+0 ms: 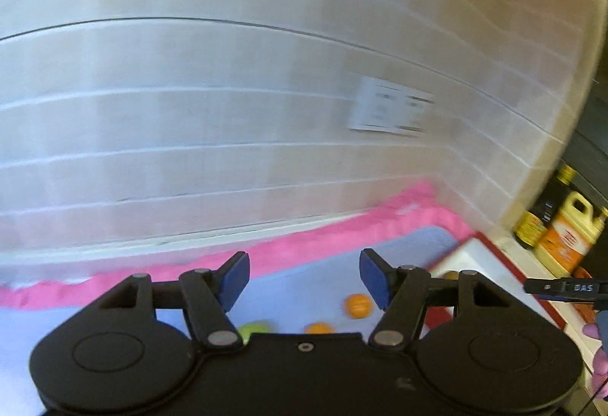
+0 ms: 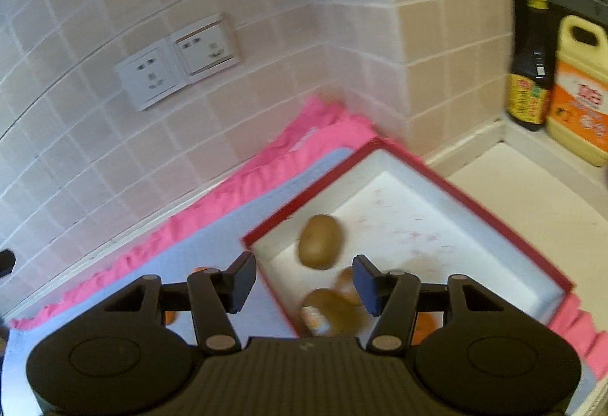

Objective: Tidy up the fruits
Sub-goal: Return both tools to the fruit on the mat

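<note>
Right wrist view: a tiled wall, then a pink-edged mat [image 2: 228,226] holding a red-rimmed white tray [image 2: 437,226] with brown kiwis [image 2: 320,242]; the right gripper [image 2: 304,286] hangs spread and empty above them. Left wrist view, blurred: the left gripper [image 1: 304,279], also spread and empty, sits above oranges [image 1: 357,305] and a green fruit [image 1: 254,328] loose on the mat. Lower squarely over one orange before pinching.

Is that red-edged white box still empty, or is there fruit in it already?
Not empty. The red-rimmed white box holds brown kiwifruits: one oval kiwifruit lies on its white floor, and more show nearer the camera.
</note>
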Demonstrator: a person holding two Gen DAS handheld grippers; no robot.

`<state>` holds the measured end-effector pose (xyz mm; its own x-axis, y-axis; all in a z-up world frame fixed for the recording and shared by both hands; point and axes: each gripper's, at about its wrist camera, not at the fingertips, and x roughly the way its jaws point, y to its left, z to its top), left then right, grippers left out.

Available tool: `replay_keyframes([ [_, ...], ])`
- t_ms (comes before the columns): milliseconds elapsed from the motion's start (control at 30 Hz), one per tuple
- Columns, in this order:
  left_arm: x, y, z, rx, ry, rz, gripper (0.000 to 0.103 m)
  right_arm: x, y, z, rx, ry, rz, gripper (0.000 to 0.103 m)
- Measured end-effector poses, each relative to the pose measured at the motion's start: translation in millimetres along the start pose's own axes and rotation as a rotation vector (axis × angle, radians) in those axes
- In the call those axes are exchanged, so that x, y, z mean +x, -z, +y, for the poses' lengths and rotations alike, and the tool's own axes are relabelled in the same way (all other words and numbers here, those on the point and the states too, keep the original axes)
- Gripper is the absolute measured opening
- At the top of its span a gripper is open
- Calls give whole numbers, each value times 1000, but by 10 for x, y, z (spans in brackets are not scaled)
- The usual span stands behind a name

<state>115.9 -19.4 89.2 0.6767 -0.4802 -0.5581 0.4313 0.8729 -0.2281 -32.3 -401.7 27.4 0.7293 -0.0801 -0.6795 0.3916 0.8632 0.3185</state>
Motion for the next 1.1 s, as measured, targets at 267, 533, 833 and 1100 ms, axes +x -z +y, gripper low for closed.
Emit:
replay_keyframes([
  [267, -442, 299, 722, -112, -167, -39, 76, 121, -34, 674, -126, -77, 13, 63],
  [533, -538, 700, 873, -70, -234, 29, 76, 396, 75, 1241, -228, -135, 80, 64],
  [833, -4, 817, 763, -119, -108, 113, 78, 1008, 44, 1455, -202, -118, 131, 64],
  [1100, 913, 1001, 425, -45, -115, 295, 79, 1644, 373, 1368, -120, -40, 215, 70],
])
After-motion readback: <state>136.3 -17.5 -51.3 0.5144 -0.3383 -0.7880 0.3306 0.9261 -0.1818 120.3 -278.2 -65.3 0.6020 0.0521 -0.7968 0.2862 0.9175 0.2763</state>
